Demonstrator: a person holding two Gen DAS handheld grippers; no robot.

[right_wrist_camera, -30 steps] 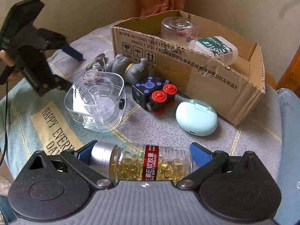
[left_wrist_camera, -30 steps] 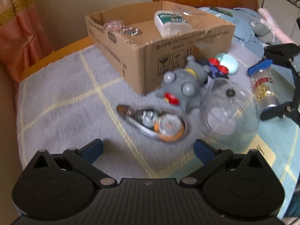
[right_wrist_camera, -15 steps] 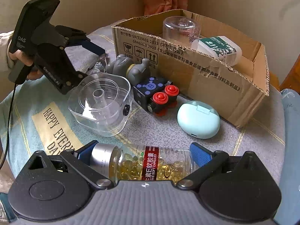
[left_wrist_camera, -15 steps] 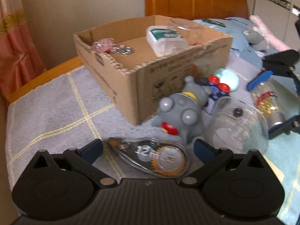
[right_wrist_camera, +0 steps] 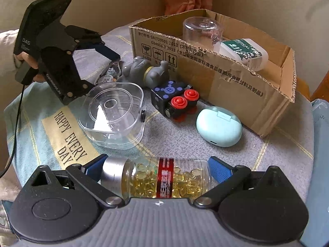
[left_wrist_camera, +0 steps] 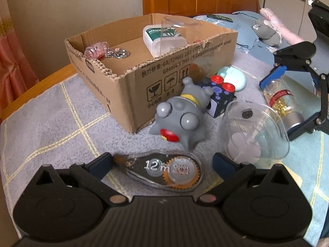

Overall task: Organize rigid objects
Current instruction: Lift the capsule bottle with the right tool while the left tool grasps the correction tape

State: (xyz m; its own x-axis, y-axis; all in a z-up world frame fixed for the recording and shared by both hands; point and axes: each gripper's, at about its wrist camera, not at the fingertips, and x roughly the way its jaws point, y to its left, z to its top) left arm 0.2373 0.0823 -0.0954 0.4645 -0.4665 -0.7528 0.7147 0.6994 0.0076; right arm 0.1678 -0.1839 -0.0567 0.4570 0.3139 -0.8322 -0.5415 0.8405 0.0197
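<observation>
A clear correction tape dispenser (left_wrist_camera: 164, 170) lies flat on the grey checked cloth, and my left gripper (left_wrist_camera: 162, 160) stands open with a finger at each end of it. My right gripper (right_wrist_camera: 158, 162) is open around a bottle of yellow capsules (right_wrist_camera: 164, 179) that lies lengthwise between its blue pads. The left wrist view shows that bottle (left_wrist_camera: 283, 103) resting on the cloth. A grey toy (left_wrist_camera: 181, 119), a black cube with red buttons (right_wrist_camera: 174, 96), a teal case (right_wrist_camera: 219, 126) and a clear plastic container (right_wrist_camera: 115, 113) lie in front of the cardboard box (left_wrist_camera: 164, 82).
Inside the box are a white medical case (left_wrist_camera: 162, 39), an upturned clear cup (right_wrist_camera: 201, 33) and a pink keychain (left_wrist_camera: 96, 49). A hand (right_wrist_camera: 26, 59) holds the left gripper. The wooden table edge (left_wrist_camera: 37, 82) shows at left, with bedding (left_wrist_camera: 246, 24) behind.
My left gripper has come forward and down until the tape dispenser lies between its fingers. The right gripper and the bottle have barely shifted.
</observation>
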